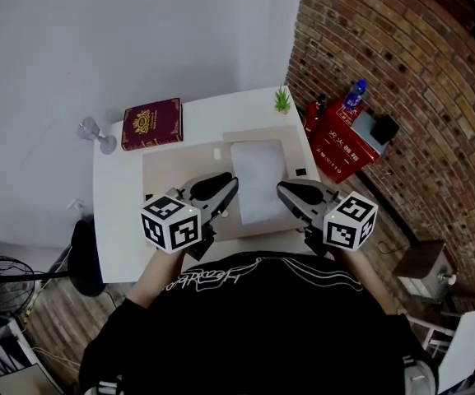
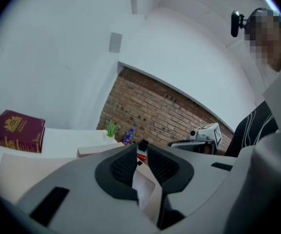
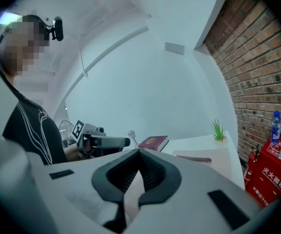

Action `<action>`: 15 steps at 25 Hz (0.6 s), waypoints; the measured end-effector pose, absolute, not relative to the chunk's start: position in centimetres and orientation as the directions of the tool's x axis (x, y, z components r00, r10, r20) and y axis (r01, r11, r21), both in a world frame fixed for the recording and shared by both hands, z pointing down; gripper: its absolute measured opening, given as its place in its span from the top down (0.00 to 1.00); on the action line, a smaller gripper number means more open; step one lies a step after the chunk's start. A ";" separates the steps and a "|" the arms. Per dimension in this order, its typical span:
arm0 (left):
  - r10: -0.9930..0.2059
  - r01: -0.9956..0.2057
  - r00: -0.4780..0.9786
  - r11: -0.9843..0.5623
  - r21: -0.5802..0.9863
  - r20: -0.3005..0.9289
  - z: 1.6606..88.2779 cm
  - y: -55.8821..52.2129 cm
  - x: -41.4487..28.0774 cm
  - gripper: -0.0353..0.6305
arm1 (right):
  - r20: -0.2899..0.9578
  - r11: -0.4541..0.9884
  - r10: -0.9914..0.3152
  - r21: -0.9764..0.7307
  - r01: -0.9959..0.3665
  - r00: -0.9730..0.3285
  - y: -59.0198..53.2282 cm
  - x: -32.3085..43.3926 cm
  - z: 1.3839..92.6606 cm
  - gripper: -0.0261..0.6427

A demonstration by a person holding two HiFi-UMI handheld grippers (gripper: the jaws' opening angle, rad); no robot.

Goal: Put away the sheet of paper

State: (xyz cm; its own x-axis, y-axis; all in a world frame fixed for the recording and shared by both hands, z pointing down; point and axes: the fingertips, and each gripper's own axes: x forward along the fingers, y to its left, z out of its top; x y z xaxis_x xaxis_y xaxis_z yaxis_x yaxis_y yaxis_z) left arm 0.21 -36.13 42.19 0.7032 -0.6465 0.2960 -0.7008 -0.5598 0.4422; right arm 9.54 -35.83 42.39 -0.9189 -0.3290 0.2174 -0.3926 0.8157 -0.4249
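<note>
While the sheet (image 1: 258, 179) lies flat on a beige mat (image 1: 171, 171) in the middle of the white desk (image 1: 114, 220), with its long side running away from the person, both tools are held low at its near end, pointing forward. The left hand-held gripper (image 1: 235, 181) has its tip at the sheet's left edge. Its jaws stand a narrow gap apart with nothing between the pads, and the sheet shows below through the gap. The right hand-held gripper (image 1: 280, 189) has its tip at the sheet's right edge, its jaw tips meet, and nothing is caught between them. Whether either tip touches the sheet cannot be told. A red book (image 1: 151, 123) lies at the far left corner of the desk, well apart from the sheet, and a clear glass (image 1: 97, 134) stands just beside it at the desk's left edge. A small plant (image 1: 282, 99) stands at the far right corner. Past the desk's right side, a red box (image 1: 340, 142) sits against the brick wall (image 1: 402, 72), with a blue bottle (image 1: 355, 93) standing at its far end
</note>
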 end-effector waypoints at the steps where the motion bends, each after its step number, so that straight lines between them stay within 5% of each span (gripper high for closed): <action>1: -0.654 -0.698 0.706 -0.576 0.425 0.274 41.1 -36.0 0.3 0.84 | 0.205 0.823 -0.325 -0.420 -0.383 -0.923 -35.7 9.3 41.8 0.96; 15: -0.640 -0.682 0.728 -0.641 0.352 0.246 38.8 -34.0 -0.5 0.88 | 0.142 0.875 -0.271 -0.376 -0.305 -0.952 -35.1 6.3 39.1 0.96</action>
State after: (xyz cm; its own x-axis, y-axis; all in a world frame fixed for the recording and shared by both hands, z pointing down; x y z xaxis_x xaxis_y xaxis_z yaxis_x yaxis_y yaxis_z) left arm -0.46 -34.03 38.76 0.7282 -0.6399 0.2456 -0.6820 -0.6410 0.3521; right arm 6.26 -35.13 39.14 -0.9520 -0.2712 0.1416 -0.3052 0.8750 -0.3758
